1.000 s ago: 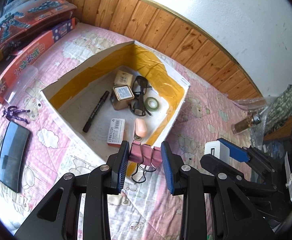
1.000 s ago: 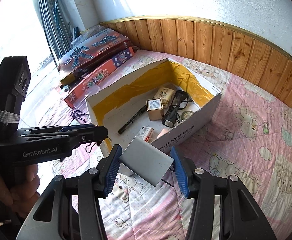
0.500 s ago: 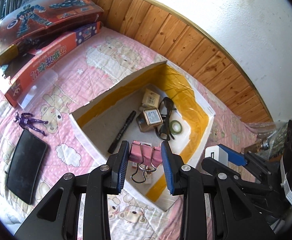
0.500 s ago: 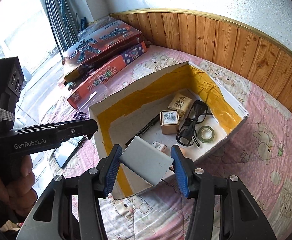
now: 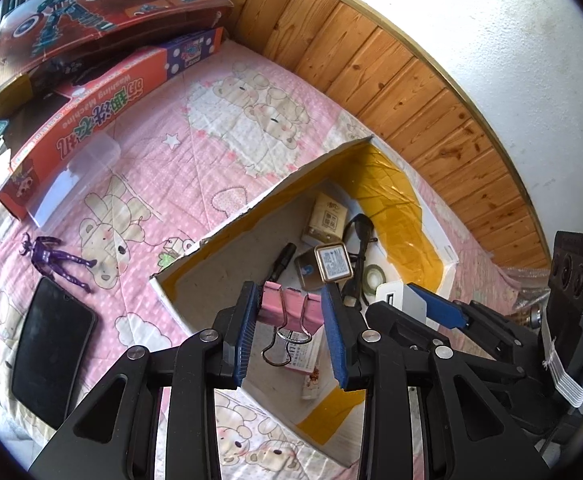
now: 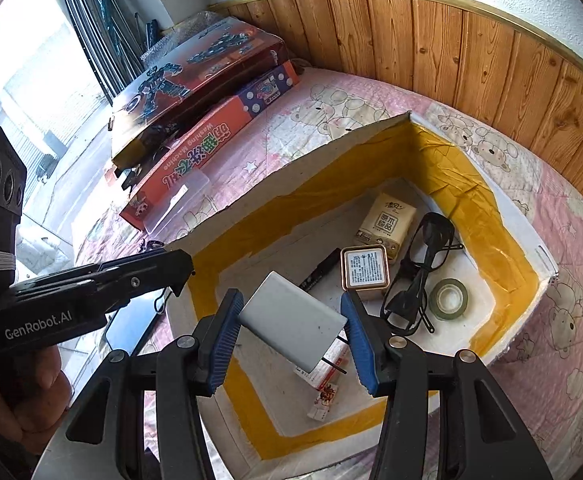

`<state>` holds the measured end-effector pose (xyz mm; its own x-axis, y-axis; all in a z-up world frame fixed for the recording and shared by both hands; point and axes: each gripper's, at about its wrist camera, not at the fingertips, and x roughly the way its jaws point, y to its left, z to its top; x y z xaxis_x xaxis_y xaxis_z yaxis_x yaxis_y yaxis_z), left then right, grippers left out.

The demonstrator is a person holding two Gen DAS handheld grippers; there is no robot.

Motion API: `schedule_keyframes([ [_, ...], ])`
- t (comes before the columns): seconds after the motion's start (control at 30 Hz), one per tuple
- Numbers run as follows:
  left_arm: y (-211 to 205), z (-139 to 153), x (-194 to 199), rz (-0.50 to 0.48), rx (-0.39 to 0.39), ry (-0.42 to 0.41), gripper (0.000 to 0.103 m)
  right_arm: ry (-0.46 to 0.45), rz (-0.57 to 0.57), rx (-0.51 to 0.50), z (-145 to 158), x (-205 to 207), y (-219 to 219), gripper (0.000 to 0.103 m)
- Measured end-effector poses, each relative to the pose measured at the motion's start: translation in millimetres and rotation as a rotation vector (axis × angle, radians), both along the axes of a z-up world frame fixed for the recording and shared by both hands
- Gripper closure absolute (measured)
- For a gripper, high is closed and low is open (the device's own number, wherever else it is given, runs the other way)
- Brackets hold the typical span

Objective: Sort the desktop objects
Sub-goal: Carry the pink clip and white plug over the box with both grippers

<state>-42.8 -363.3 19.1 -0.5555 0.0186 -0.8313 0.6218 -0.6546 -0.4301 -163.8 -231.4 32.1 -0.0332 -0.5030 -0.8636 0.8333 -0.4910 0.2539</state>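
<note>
While both tools hang over the open cardboard box (image 6: 443, 152) on the bed (image 5: 195, 152), each already carries something.

Furthest left, near the bed's left edge, a black phone (image 5: 49, 344) lies flat with a purple figurine (image 5: 53, 258) just beside it; both sit outside the box and look not yet sorted. The phone should be stiff, smooth and slippery, best taken across its narrow width; the figurine is light and thin-limbed, so the torso is the safer place to pinch.

Next, the left tool (image 5: 289, 330) is closed at a middling width on a pink binder clip (image 5: 287, 310), pads on the clip's two ends, wire handles dangling below. It is small, rigid and light, and this hold looks secure.

To its right, the right tool (image 6: 291, 326) grips a white power bank (image 6: 293, 322) across its width, tilted, one corner hanging low. That block seems heavier and smooth-sided, so it could slip or swing if the pads ease unevenly.

Inside the box lie a black marker (image 6: 319, 274), a small square tin (image 6: 365, 270), a tissue pack (image 6: 387, 220), black glasses (image 6: 423, 276) and a tape roll (image 6: 449, 298), with free floor nearer the tools for both loads.
</note>
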Motion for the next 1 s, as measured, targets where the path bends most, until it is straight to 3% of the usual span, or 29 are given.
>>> schedule_keyframes([
  [1.0, -24, -54, -41, -0.047, 0.006, -0.161, 0.071, -0.09, 0.089, 0.19, -71, 3, -61, 0.051],
])
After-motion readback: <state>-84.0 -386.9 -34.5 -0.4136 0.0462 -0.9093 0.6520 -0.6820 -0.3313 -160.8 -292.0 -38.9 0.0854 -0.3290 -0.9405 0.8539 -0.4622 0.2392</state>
